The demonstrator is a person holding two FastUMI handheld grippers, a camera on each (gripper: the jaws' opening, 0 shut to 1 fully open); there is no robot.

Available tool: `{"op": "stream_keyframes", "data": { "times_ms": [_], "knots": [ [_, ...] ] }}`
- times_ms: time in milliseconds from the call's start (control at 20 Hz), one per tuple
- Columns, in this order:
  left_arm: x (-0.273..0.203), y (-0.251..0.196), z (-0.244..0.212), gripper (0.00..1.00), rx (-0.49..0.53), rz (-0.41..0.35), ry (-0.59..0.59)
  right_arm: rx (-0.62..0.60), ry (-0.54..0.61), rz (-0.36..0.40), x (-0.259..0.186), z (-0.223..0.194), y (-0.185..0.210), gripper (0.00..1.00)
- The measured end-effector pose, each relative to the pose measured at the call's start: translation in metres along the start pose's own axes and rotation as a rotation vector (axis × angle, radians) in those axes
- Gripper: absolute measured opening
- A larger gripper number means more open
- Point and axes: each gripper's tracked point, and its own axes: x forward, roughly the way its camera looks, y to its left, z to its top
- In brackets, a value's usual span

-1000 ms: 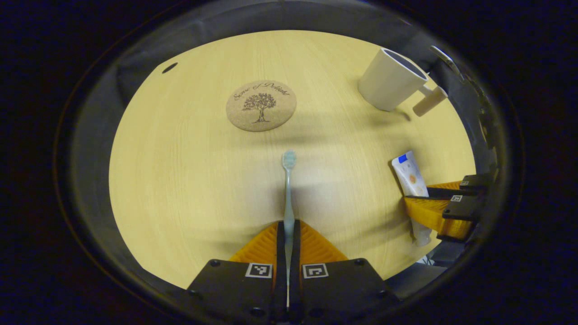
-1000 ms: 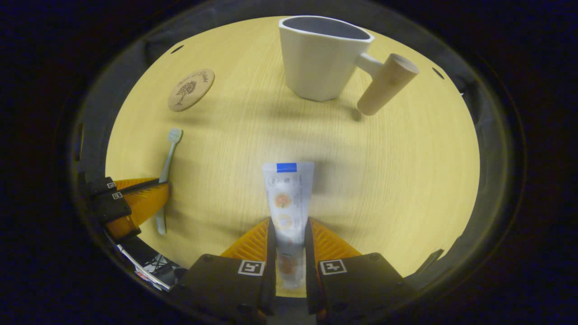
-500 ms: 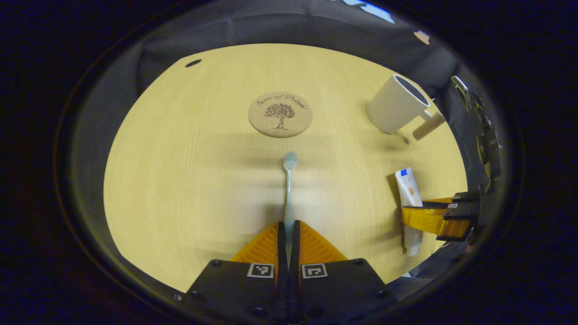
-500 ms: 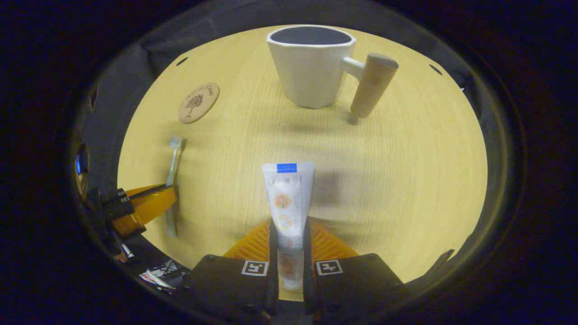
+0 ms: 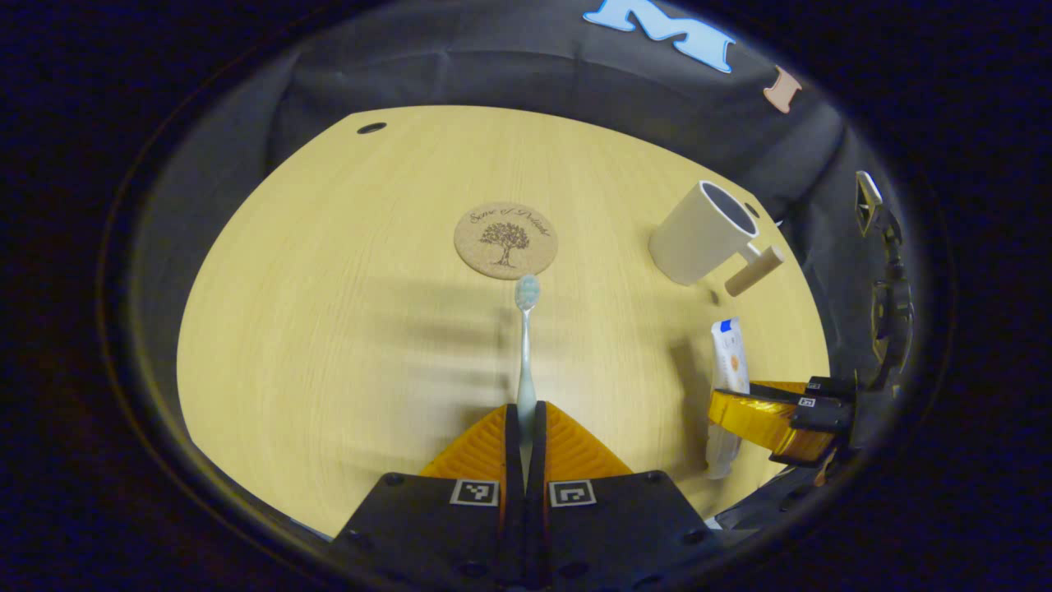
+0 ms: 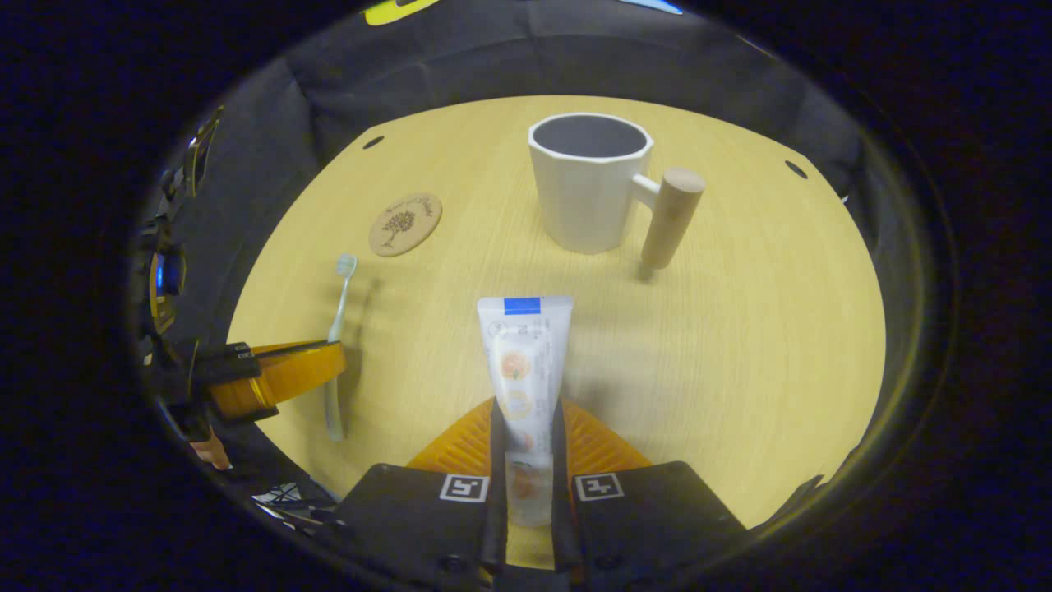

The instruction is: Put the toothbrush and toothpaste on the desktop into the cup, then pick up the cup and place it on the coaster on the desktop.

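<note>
We see a pale blue toothbrush (image 5: 525,345) raised off the desktop, bristle head pointing forward, handle pinched at its lower end. White toothpaste (image 6: 523,370) tube with blue stripe and orange print, also lifted, flat crimped end forward. White faceted cup (image 6: 588,182), wooden handle, upright and empty. Round cork coaster (image 5: 505,240) with tree print lies flat, bare, well apart from cup.

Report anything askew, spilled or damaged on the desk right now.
Nothing stands out. The cup stands upright and empty on the desk, with the coaster lying flat and bare to one side. The left tongs grip the toothbrush and the right tongs grip the toothpaste. No spill shows.
</note>
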Motion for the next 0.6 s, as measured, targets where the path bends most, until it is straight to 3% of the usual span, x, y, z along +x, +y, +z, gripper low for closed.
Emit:
{"op": "stream_keyframes", "data": {
  "times_ms": [600],
  "knots": [
    [-0.033, -0.017, 0.028, 0.08, 0.005, -0.027, -0.101, -0.034, -0.397, 0.030, -0.035, 0.071, -0.002, 0.25]
  ]
}}
